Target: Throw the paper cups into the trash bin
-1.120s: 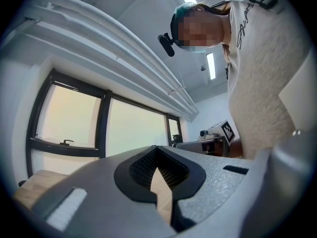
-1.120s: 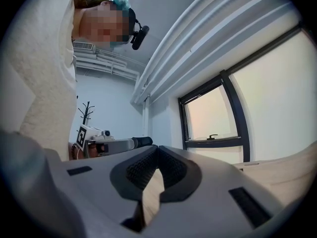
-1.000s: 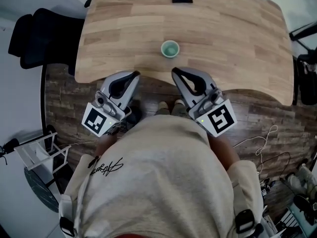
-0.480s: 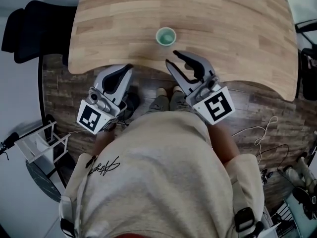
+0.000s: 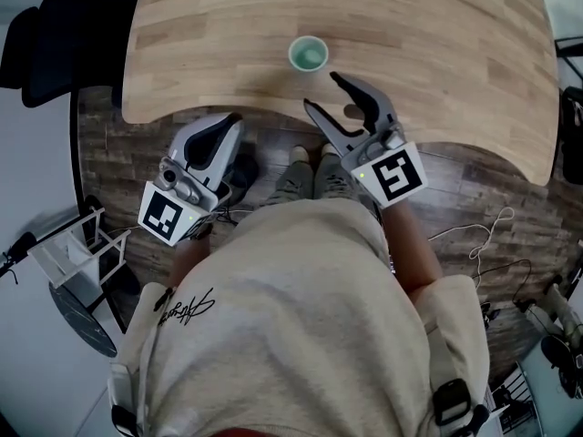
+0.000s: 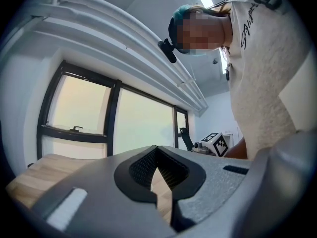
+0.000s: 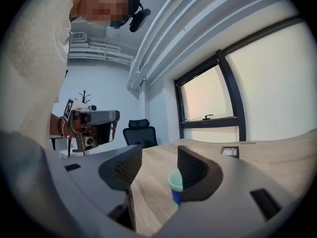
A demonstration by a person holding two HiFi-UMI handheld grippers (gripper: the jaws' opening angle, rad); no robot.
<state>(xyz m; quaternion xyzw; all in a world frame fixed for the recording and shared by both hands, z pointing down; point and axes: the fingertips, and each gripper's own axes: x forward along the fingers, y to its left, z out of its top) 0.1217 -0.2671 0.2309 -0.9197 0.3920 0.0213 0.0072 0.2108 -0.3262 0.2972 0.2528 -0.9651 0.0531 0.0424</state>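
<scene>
Cup watch: the paper cup [image 5: 308, 54] is standing upright on the wooden table [image 5: 437, 53], close to the front edge with its mouth up. In the right gripper view it is showing a pale green rim over a blue wall. The right gripper [image 5: 321, 92] is lining up just short of it. Its jaws have just been opening and are now standing well apart, with nothing between them yet. The cup is sitting ahead of the tips, partly behind one jaw in the right gripper view. The left gripper [image 5: 232, 121] is hanging back off the table edge beside the person, jaws together on nothing.

Handling call: this is looking like a light, thin-walled thing, easy to tip with a nudge and easy to crush under a hard pinch. I'm judging the best hold to be across the side wall, just under the stiffer rolled rim, with a gentle squeeze. No trash bin is showing in any view.
</scene>
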